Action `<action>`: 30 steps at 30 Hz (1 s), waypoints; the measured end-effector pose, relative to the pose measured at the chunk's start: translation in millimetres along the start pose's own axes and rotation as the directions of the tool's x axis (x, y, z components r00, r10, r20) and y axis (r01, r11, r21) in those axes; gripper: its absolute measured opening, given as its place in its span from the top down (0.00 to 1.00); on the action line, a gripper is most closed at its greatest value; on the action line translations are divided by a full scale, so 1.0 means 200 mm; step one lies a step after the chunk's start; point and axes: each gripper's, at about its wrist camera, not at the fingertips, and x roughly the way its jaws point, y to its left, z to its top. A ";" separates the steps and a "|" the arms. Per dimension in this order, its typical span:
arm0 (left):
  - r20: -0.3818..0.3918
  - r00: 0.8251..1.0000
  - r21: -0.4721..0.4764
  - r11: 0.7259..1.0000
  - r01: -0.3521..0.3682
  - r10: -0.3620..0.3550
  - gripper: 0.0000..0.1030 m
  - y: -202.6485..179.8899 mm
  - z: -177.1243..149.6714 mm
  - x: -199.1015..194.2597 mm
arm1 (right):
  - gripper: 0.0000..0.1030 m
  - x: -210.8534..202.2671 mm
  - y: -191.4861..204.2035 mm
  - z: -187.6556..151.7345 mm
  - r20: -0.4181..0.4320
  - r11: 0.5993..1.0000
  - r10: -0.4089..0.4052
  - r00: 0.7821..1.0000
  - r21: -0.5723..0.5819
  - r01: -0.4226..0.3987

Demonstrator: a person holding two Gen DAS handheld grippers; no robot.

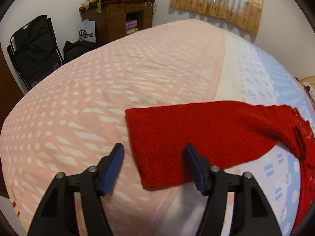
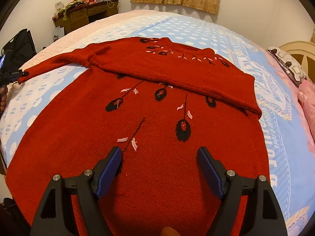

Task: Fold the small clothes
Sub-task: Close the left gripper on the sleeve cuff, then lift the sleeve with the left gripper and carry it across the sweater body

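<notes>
A red knitted sweater [image 2: 157, 108] with black flowers and pink stitched leaves lies flat on the bed. One sleeve [image 2: 177, 72] is folded across its chest. The other sleeve [image 1: 196, 129] stretches out sideways over the cover. In the left wrist view my left gripper [image 1: 154, 154] is open at that sleeve's cuff. The cuff's near corner lies between the jaws, and the left pad [image 1: 113, 169] stands clear of the cloth. My right gripper [image 2: 159, 153] hangs open over the sweater's lower body with nothing gripped. At the far left of the right wrist view, the left gripper [image 2: 11, 74] shows by the cuff.
The bed cover [image 1: 118, 82] is pink with white dots on one side and blue on the other [image 2: 196, 31]. A cluttered wooden desk [image 1: 118, 17] and a black folding chair with a bag [image 1: 33, 47] stand beyond the bed. Pillows [image 2: 287, 64] lie at the right.
</notes>
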 end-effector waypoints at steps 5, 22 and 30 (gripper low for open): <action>-0.009 0.999 0.012 0.999 0.031 -0.031 0.88 0.03 0.02 -0.03 | 0.23 0.01 -0.01 0.00 -0.002 1.000 0.011 1.000 0.017 -0.011; 0.007 0.999 -0.043 0.998 0.050 -0.049 0.89 0.13 0.12 -0.04 | 0.22 0.02 -0.02 -0.02 -0.004 0.998 0.029 1.000 0.050 -0.028; 0.075 0.986 -0.105 0.983 0.154 -0.147 0.89 0.14 0.17 -0.20 | 0.22 0.01 -0.02 -0.02 -0.001 0.998 0.027 1.000 0.053 -0.027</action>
